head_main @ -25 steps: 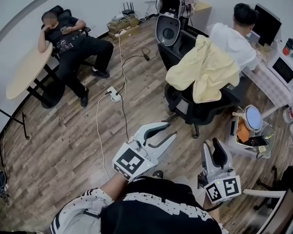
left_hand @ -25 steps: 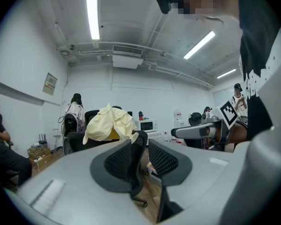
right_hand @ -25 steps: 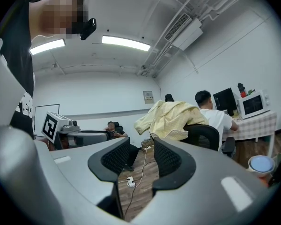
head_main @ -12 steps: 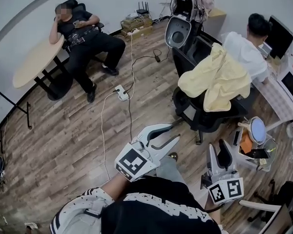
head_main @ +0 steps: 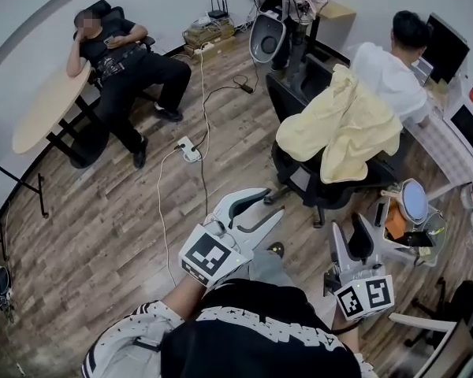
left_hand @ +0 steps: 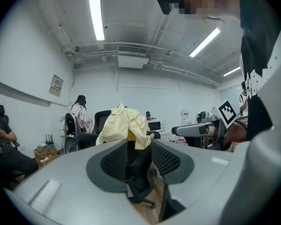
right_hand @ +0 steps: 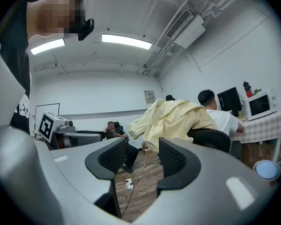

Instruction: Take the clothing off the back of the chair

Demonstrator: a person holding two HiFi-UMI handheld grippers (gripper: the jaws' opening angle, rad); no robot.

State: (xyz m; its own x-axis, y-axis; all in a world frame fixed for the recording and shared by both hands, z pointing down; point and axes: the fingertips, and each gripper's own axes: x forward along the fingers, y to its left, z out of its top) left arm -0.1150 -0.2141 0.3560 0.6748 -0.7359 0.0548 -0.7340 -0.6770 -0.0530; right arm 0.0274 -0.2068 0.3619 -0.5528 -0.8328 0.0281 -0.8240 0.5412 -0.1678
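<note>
A pale yellow garment (head_main: 343, 124) is draped over the back of a black swivel chair (head_main: 311, 183) ahead and to the right. It also shows in the left gripper view as the garment (left_hand: 123, 125) beyond the jaws, and in the right gripper view as the garment (right_hand: 171, 118). My left gripper (head_main: 270, 205) and right gripper (head_main: 348, 228) both point level toward the chair, well short of it. Their jaws have just been opening, with nothing between them. The left gripper (left_hand: 139, 158) and the right gripper (right_hand: 143, 161) frame only floor and chair at a distance.
A person in white (head_main: 386, 69) sits at a desk right behind the chair. Another person (head_main: 118, 61) lounges at the far left beside a round table (head_main: 47, 109). A power strip with cables (head_main: 188, 150) lies on the wood floor. A crate of items (head_main: 406, 219) stands at right.
Both grippers have edged forward toward the chair, and their jaws stand wider apart than before. The garment has not moved.
</note>
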